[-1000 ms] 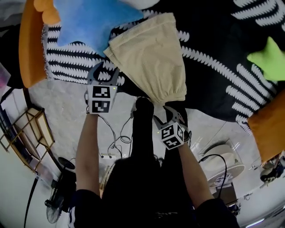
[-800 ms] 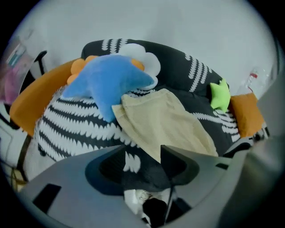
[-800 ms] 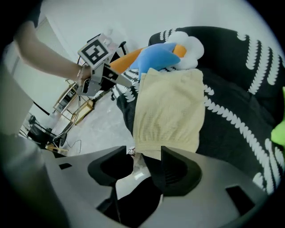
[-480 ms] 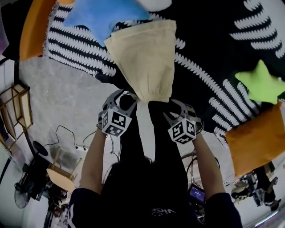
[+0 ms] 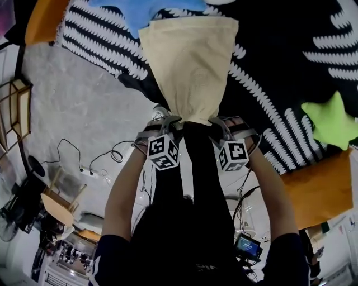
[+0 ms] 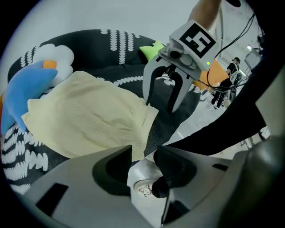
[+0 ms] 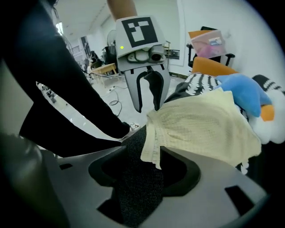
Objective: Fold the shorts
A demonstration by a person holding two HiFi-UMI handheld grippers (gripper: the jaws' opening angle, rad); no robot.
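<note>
The shorts [image 5: 190, 61] are pale cream with a fine woven texture. They lie flat on the black-and-white patterned cover [image 5: 268, 89] in a long shape that is wide at the far end and narrows to a gathered waistband nearest me. That waistband sits right at the cover's near edge. The far end reaches the blue plush toy [image 5: 168, 8] near the cover's far edge.

My left gripper [image 5: 168, 116] is at the waistband's near left corner. In the left gripper view its jaws have just been closing but are not together: a narrow gap remains, and the corner of the cloth hangs into its mouth [image 6: 144, 153]. I cannot tell whether the pads have pinched it.

My right gripper [image 5: 224, 120] is at the near right corner. Its jaws stand well apart [image 7: 143, 153], with the dark cover showing between them. The waistband's edge drapes against the inner face of one jaw, unclamped.

A green star cushion [image 5: 333, 120] lies well off towards the cover's right edge, with an orange cushion [image 5: 313, 192] just nearer me.
</note>
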